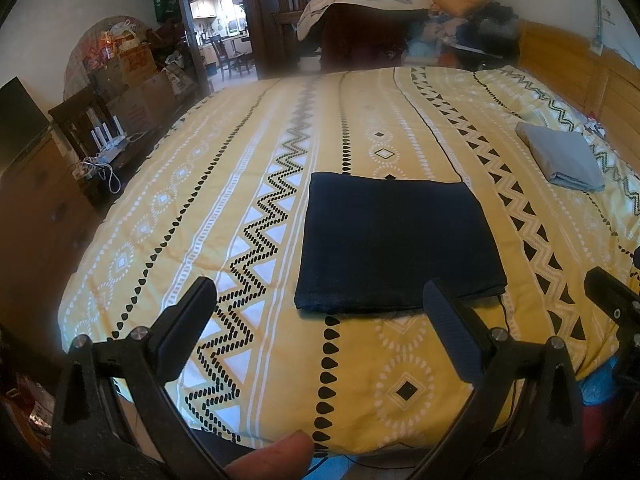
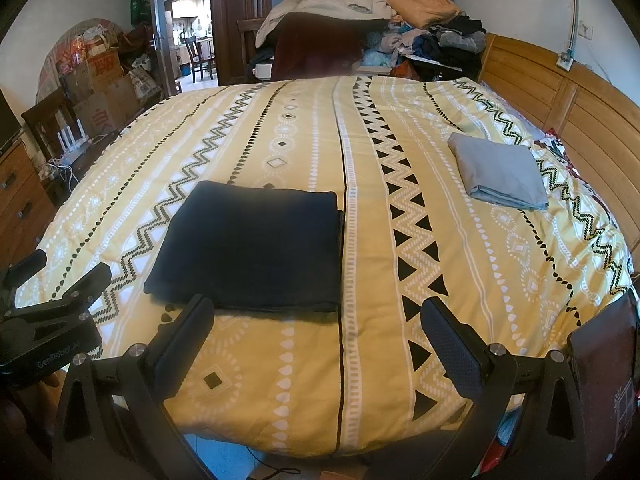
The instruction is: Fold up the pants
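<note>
The dark navy pants (image 1: 392, 240) lie folded into a flat rectangle on the yellow patterned bedspread (image 1: 240, 200); they also show in the right wrist view (image 2: 252, 248). My left gripper (image 1: 320, 300) is open and empty, just short of the pants' near edge. My right gripper (image 2: 316, 320) is open and empty, near the pants' near right corner, over the bedspread (image 2: 400, 160). The left gripper's fingers (image 2: 60, 292) show at the left edge of the right wrist view; the right gripper's finger (image 1: 612, 300) shows at the right edge of the left wrist view.
A folded grey garment (image 1: 560, 156) (image 2: 500, 172) lies at the right near the wooden headboard (image 2: 580, 112). A heap of clothes (image 2: 380, 20) stands beyond the far edge. Boxes and a chair (image 1: 120, 80) are at the left.
</note>
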### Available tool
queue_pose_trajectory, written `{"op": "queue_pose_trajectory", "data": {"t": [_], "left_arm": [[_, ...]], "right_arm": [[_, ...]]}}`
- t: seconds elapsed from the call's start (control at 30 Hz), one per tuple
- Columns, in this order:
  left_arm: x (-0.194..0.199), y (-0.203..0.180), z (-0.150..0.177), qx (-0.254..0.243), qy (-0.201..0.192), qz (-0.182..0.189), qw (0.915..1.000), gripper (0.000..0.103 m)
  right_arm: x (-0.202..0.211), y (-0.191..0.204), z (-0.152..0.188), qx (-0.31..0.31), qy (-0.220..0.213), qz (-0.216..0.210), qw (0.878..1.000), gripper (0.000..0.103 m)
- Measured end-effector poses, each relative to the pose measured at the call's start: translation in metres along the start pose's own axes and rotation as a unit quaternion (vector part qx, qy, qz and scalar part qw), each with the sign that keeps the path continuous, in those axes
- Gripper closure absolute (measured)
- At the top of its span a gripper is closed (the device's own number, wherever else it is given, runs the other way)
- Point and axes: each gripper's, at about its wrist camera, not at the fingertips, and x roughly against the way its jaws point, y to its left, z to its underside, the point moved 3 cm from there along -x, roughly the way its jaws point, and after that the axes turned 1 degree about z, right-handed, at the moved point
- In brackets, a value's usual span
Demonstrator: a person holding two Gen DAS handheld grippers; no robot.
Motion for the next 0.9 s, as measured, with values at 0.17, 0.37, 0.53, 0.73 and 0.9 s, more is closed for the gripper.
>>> {"op": "queue_pose_trajectory", "data": {"t": [0.17,0.37,0.53,0.73,0.9], "left_arm": [[-0.0033,0.0026,0.0012,0.003,0.004,-0.002,1.0,0.0],[-0.0052,0.0032,0.0032,0.004,0.006,-0.006,1.0,0.0],[-0.0072,0.0013,0.0046,0.003,0.01,-0.01,0.9999,0.0],[-0.0073,0.0008,0.005,0.004,0.01,-0.01,0.9999,0.0],[-0.0085,0.0,0.0072,0.003,0.012,-0.011,0.9999,0.0]], "right_arm": [[-0.0041,-0.0001,0.0005,0.003,0.004,-0.002,1.0,0.0],[-0.0054,0.0003,0.0009,0.003,0.004,-0.002,1.0,0.0],[-0.0057,0.0006,0.0015,0.003,0.003,-0.006,1.0,0.0],[-0.0077,0.0015,0.0016,0.006,0.005,-0.006,1.0,0.0],[-0.0074,0.0023,0.0014,0.007,0.006,-0.007,1.0,0.0]]}}
